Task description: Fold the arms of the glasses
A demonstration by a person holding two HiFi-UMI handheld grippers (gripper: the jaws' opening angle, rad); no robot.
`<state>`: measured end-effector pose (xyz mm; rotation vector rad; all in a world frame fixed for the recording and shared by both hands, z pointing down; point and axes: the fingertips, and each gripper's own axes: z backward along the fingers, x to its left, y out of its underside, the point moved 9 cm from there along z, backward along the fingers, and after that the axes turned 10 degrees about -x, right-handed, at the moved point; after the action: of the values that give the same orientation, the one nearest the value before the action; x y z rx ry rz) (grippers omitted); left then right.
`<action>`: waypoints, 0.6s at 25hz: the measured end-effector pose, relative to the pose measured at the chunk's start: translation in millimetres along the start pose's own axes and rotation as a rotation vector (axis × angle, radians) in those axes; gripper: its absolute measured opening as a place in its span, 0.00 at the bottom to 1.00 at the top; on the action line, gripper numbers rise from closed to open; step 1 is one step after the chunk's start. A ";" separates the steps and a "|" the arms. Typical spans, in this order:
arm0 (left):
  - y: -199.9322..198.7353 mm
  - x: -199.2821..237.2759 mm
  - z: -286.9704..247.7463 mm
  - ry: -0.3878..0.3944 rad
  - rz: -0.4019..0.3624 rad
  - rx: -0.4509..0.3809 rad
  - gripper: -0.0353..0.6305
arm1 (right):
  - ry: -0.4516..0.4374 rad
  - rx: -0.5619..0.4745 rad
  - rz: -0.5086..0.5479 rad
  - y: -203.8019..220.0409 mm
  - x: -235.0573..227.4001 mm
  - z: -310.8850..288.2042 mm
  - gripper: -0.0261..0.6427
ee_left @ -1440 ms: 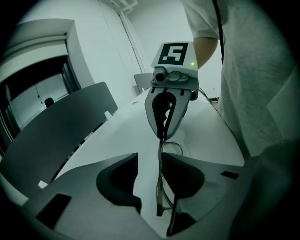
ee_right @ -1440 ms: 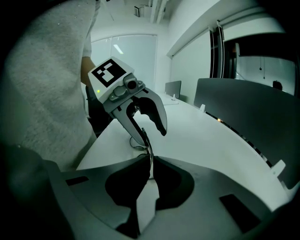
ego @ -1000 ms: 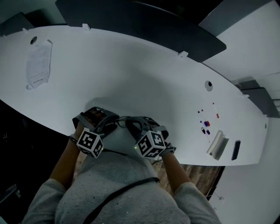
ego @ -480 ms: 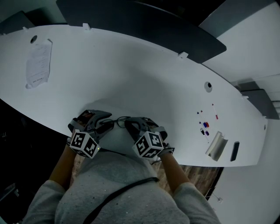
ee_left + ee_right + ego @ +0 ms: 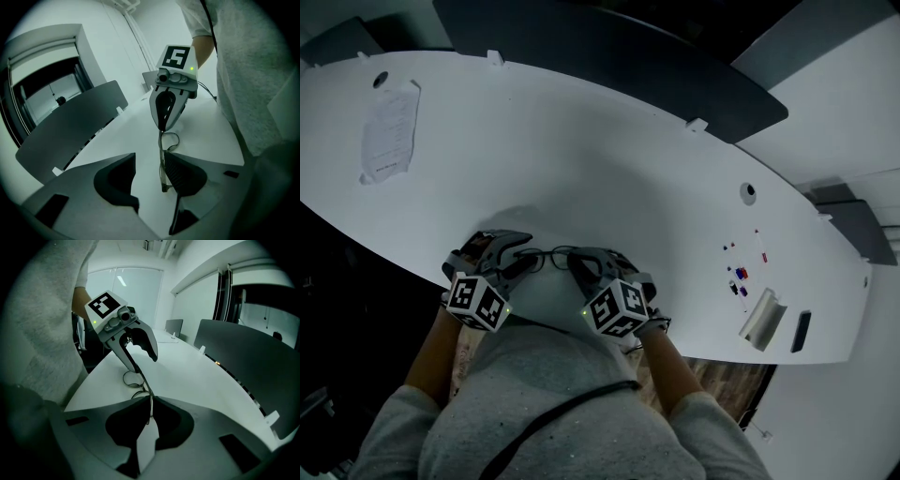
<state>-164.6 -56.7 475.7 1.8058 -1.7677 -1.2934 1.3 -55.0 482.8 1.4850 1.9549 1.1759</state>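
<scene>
A pair of thin-rimmed glasses [image 5: 547, 255] lies at the near edge of the white table [image 5: 609, 187], between my two grippers. My right gripper [image 5: 576, 263] is shut on the frame's end; in the right gripper view its jaws [image 5: 151, 401] pinch the thin wire, and the lenses [image 5: 132, 378] show beyond. My left gripper [image 5: 521, 260] is open. In the left gripper view the glasses' arm [image 5: 162, 161] lies along the inner face of the right-hand jaw, with a wide gap to the other. The left gripper [image 5: 144, 363] faces the right gripper [image 5: 161, 125] across the glasses.
A sheet of paper [image 5: 391, 131] lies at the table's far left. Several small coloured items [image 5: 741, 277], a metal holder [image 5: 764, 319] and a black object [image 5: 801, 331] sit at the right. A dark screen [image 5: 609, 56] runs along the far edge. The person's torso is right behind the grippers.
My left gripper has rolled and shifted left, and its marker cube now sits further left. The right gripper has kept still on the glasses.
</scene>
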 end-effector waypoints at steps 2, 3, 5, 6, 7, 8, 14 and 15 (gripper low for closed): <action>-0.8 -0.4 3.1 -0.005 0.010 -0.006 0.37 | 0.005 -0.013 -0.018 -1.3 -0.8 1.9 0.08; -0.7 -0.8 4.6 -0.008 0.016 -0.005 0.37 | 0.005 -0.016 -0.024 -1.4 -0.9 2.6 0.08; -0.1 -2.4 7.4 -0.013 0.032 -0.006 0.37 | -0.002 -0.019 -0.030 -1.3 0.2 3.9 0.08; -0.3 -3.4 8.8 -0.017 0.042 -0.009 0.37 | -0.007 -0.021 -0.033 -1.3 1.2 4.6 0.08; -0.7 -4.4 10.3 -0.021 0.051 -0.012 0.37 | -0.011 -0.025 -0.037 -1.5 2.1 5.4 0.08; -0.7 -5.5 11.7 -0.027 0.058 -0.012 0.37 | -0.015 -0.030 -0.040 -2.0 2.8 6.1 0.08; -1.9 -11.4 19.6 -0.092 0.121 -0.006 0.36 | -0.021 -0.070 -0.071 -2.8 3.8 15.2 0.08; -2.0 -13.4 21.3 -0.108 0.135 -0.003 0.36 | -0.017 -0.086 -0.080 -3.2 4.5 17.9 0.09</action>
<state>-177.1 -36.4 467.6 1.6108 -1.9070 -1.3618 11.3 -44.4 470.9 1.3569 1.9096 1.1929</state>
